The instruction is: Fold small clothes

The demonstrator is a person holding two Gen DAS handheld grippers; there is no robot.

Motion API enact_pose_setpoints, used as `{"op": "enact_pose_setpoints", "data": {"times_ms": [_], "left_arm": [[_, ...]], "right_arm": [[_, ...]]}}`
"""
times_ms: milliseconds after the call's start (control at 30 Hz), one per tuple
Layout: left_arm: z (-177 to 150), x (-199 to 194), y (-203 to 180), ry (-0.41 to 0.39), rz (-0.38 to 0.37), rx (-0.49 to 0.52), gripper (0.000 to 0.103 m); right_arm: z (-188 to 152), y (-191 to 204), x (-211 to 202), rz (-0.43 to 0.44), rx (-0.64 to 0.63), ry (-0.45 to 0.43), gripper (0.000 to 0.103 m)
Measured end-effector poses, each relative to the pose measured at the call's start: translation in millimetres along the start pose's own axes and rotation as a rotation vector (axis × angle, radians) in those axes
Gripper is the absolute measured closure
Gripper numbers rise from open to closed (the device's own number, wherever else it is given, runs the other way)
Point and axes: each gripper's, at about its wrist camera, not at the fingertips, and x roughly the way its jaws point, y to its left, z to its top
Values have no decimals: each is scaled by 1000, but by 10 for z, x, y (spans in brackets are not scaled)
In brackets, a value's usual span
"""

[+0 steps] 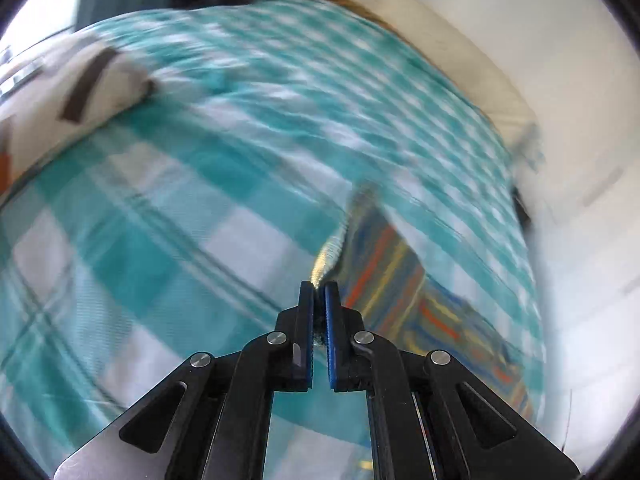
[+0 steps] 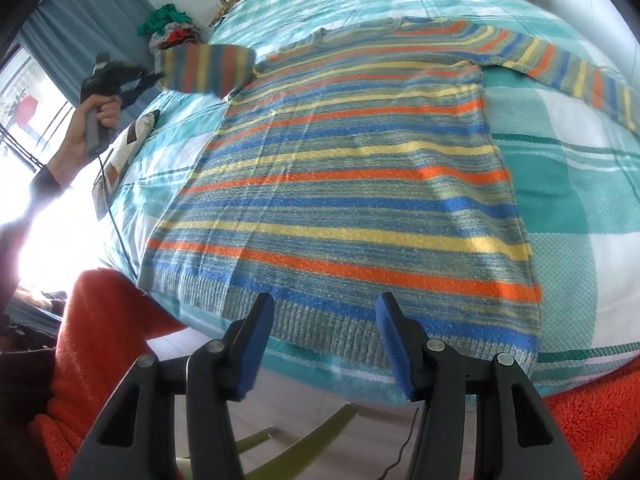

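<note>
A knitted sweater [image 2: 340,184] with orange, blue and yellow stripes lies flat, hem toward me, on a bed with a teal checked blanket [image 2: 580,184]. My right gripper [image 2: 326,300] hovers open just over the ribbed hem, nothing between its fingers. At the far left, a hand [image 2: 100,116] holds my left gripper [image 2: 156,76], which is shut on the end of the sweater's left sleeve [image 2: 204,68]; that sleeve is lifted and stretched sideways. In the blurred left wrist view the left gripper [image 1: 319,286] pinches the sleeve's cuff, and the striped sleeve [image 1: 384,264] trails off to the right.
A pile of clothes [image 2: 172,28] sits beyond the bed's far left corner by a blue curtain [image 2: 80,20]. A patterned pillow [image 1: 80,80] lies on the bed's left side. Orange fleece [image 2: 100,320] covers something at the near edge. A white wall [image 1: 580,120] borders the bed.
</note>
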Motion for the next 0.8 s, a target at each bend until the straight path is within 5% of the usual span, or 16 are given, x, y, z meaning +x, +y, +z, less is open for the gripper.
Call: {"op": "enact_pose_setpoints", "data": {"times_ms": [400,467,533,567,800], "left_arm": [[-417,281,661,151,117,-29,102],[-496,253,733,146,100,-36,94],[-527,198,780,136,46,-55,54],[-543,162,797,119,32,-62,47],[-290,487,816,95,91,-68,42]], "right_arm": [[4,49,61,3,-18,5,50],[0,55,53,1,-21,1,50],[-10,50,58,-3,-22,3,50],[-11,42,68,-4,-22,7,50],[-29,68,140,-22,-42,41,50]]}}
